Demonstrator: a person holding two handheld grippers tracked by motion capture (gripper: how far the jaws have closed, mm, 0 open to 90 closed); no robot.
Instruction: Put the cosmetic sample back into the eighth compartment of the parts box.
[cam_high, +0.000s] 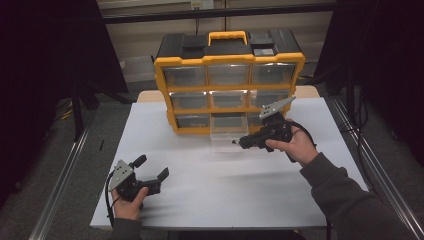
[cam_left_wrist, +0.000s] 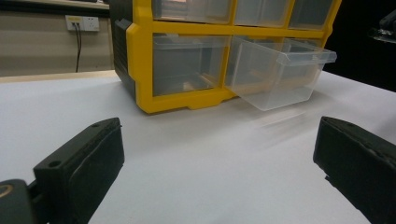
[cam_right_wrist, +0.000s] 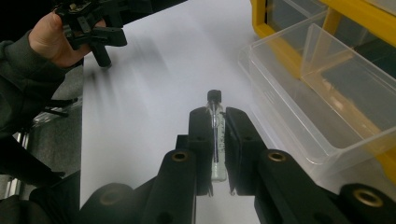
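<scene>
Yellow and black, the drawer cabinet (cam_high: 229, 82) stood at the far middle of the white bench (cam_high: 210, 200), nine clear drawers in three rows under a yellow carry handle. And there it was: the bottom middle drawer (cam_high: 228, 131) was pulled out toward the near side, its clear front lip hanging over the bench top. In the left gripper view that same open drawer (cam_left_wrist: 280, 72) tilted forward out of the yellow frame and looked empty.

Over on the right, the right hand-held gripper (cam_high: 239, 142) was held just in front of the open drawer, pointing left, a sleeved hand (cam_high: 295, 145) wrapped around its body. Its jaws were pinched together on a small glass vial (cam_right_wrist: 215, 135) with a black cap, the cap poking out past the jaw tips, the vial lying lengthwise between the pads just beside the drawer's clear wall.

Down at the near left, the left hand-held gripper (cam_high: 151, 170) sat low over the bench, well apart from the cabinet. Its jaws were spread wide, nothing between them but bare white bench.
</scene>
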